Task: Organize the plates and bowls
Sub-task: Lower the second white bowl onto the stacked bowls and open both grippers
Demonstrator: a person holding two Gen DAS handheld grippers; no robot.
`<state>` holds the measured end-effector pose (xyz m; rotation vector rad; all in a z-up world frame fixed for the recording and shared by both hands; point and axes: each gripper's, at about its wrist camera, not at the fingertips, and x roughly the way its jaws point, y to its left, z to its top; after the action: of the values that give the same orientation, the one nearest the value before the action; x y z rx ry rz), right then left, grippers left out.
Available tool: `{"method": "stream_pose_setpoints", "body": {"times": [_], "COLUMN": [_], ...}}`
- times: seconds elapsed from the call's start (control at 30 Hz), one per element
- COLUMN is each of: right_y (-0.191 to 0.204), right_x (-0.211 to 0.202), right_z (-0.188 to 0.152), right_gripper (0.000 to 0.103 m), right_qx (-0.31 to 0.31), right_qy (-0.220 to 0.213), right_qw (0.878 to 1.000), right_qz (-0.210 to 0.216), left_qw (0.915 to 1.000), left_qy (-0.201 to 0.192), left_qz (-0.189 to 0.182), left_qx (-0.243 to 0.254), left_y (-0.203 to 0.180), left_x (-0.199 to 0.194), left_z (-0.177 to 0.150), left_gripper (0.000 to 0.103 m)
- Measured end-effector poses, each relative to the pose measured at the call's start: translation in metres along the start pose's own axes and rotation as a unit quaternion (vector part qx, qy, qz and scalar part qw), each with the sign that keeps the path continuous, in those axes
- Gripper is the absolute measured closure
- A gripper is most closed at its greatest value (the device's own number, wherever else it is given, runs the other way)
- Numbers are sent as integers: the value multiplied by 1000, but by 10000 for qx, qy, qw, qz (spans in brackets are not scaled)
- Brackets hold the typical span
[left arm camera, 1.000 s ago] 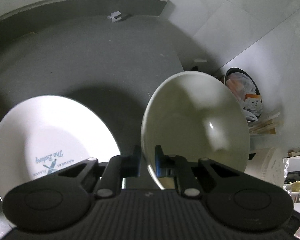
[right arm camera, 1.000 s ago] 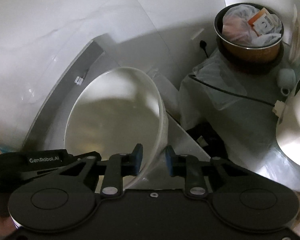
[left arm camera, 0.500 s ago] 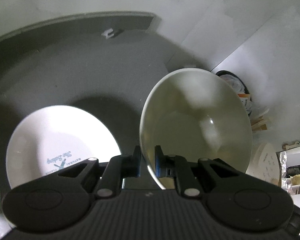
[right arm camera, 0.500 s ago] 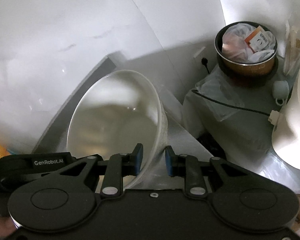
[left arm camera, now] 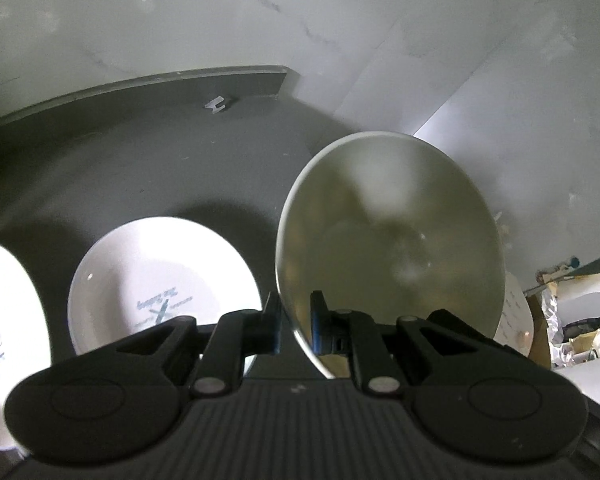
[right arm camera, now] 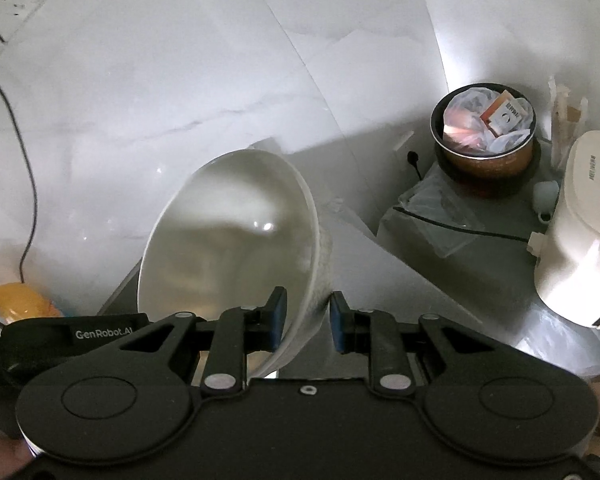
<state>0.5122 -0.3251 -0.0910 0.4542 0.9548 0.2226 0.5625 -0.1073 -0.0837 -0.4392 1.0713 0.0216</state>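
My left gripper (left arm camera: 295,322) is shut on the rim of a pale bowl (left arm camera: 392,236), which stands tilted on edge with its inside facing the camera. Two white printed plates lie on the dark counter (left arm camera: 140,168) below: one plate (left arm camera: 160,288) at centre left and a second plate (left arm camera: 8,320) cut by the left edge. My right gripper (right arm camera: 308,318) is shut on the wall of a white bowl (right arm camera: 228,240) with a textured outside. Part of the left gripper's body (right arm camera: 76,334) shows beside that bowl. Whether both views show the same bowl is unclear.
A brown pot (right arm camera: 486,128) stuffed with packets and a white appliance (right arm camera: 580,232) stand on a covered surface at right. A black cable (right arm camera: 24,160) hangs from a wall socket (right arm camera: 8,0). An orange bag (right arm camera: 16,300) lies at left. Marble wall tiles rise behind.
Both grippers have risen with their bowls and the views take in more wall. The printed plate has slid lower in the left view, and a second plate has come into view at the left edge.
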Motion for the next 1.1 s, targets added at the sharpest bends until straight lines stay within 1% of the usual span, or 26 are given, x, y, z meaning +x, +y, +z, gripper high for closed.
{"method": "stream_pose_setpoints", "body": {"times": [0.17,0.47,0.8,1.1], "right_y": [10,19,27,33], "right_x": [-20,-50,-72,-82], "right_z": [-12,-33,-63,-90], "right_gripper": [80,80,80,80], "right_qx": [-2,49,96,122], "right_qy": [-101,-269,-324,-287], "right_qw": [9999,9996,9993,9992], "right_qz": [-43,-93,-163,-235], "left_qw": [9999,9995,9992,9991], "left_qy": [-68,-113,-64,-3], "left_qz": [-19,-142,-196,-211], "left_qx": [113,249,347,363], "left_y": [3,7,17,31], "left_x": [-19,-42,-50,-57], "left_z": [-12,-32,-53,-76], "left_gripper": [90,90,90,90]}}
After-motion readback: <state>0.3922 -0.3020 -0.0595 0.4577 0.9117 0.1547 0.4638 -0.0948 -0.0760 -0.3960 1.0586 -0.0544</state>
